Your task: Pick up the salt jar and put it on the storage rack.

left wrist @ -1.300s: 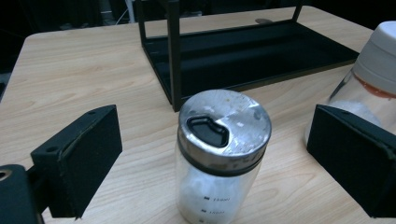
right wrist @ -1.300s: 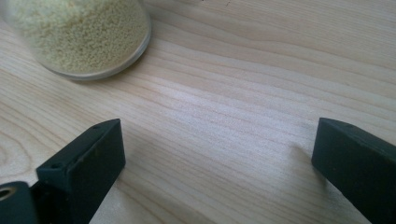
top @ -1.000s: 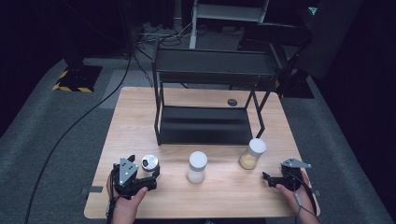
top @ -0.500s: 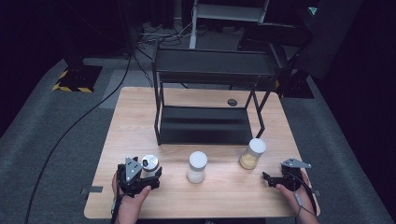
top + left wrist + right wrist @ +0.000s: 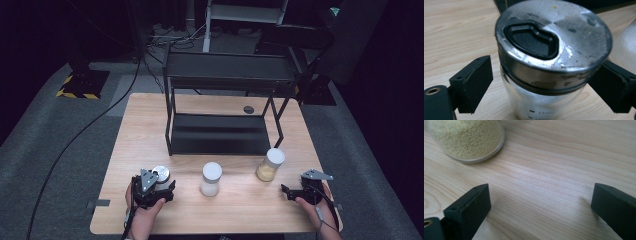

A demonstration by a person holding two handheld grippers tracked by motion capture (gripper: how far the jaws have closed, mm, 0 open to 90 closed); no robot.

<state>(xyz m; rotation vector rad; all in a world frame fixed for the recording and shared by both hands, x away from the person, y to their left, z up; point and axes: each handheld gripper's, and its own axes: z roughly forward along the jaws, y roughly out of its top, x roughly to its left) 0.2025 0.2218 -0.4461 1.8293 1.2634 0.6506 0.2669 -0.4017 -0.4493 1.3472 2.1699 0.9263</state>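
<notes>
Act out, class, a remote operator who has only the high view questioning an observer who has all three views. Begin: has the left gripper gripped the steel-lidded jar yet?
Observer: Not yet. The left gripper has its fingers on either side of the steel-lidded jar. They have just been closing, but one finger is visibly apart from the glass.
Operator: Is the lid plain metal?
Observer: No. The worn lid has a black shaped flap set into it.
Operator: What is between the right gripper's fingers?
Observer: Bare table. The right gripper is open, and the grain jar stands ahead of it, untouched.
</notes>
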